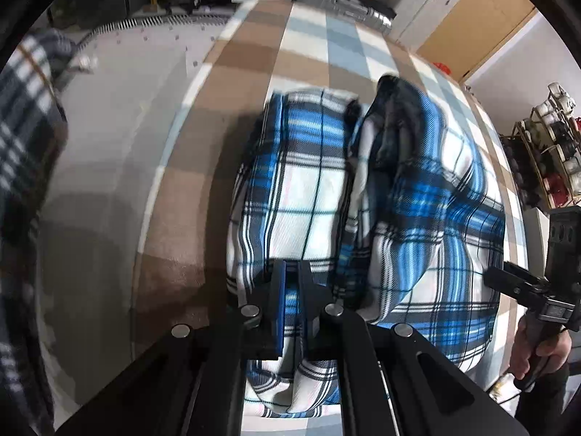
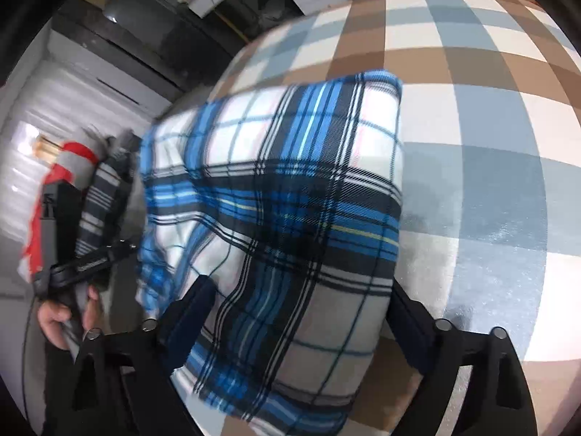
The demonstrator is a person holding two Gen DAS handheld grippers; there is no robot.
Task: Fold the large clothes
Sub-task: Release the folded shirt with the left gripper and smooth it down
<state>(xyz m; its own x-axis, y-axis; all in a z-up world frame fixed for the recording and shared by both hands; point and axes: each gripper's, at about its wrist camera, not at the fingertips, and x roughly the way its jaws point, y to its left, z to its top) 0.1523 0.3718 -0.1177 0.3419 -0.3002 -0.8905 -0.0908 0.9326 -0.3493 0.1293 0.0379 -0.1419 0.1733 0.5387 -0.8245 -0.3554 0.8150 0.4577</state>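
A blue, white and black plaid garment (image 1: 417,200) lies bunched in folds on a table under a brown, white and grey-blue checked cloth (image 1: 254,54). My left gripper (image 1: 290,290) is shut on a fold at the garment's near edge, and cloth hangs below the pads. In the right wrist view the same garment (image 2: 290,181) is a thick folded pile. My right gripper (image 2: 301,301) stands wide open over its near end, one finger on each side of the pile. The right gripper (image 1: 497,278) also shows at the right edge of the left wrist view, held by a hand (image 1: 537,348).
The table's left edge drops to a grey floor (image 1: 90,181). A rack of jars (image 1: 552,145) stands to the right, white cabinets (image 1: 425,7) at the back. A dark plaid sleeve (image 2: 98,200) and a hand (image 2: 54,316) show at the left of the right wrist view.
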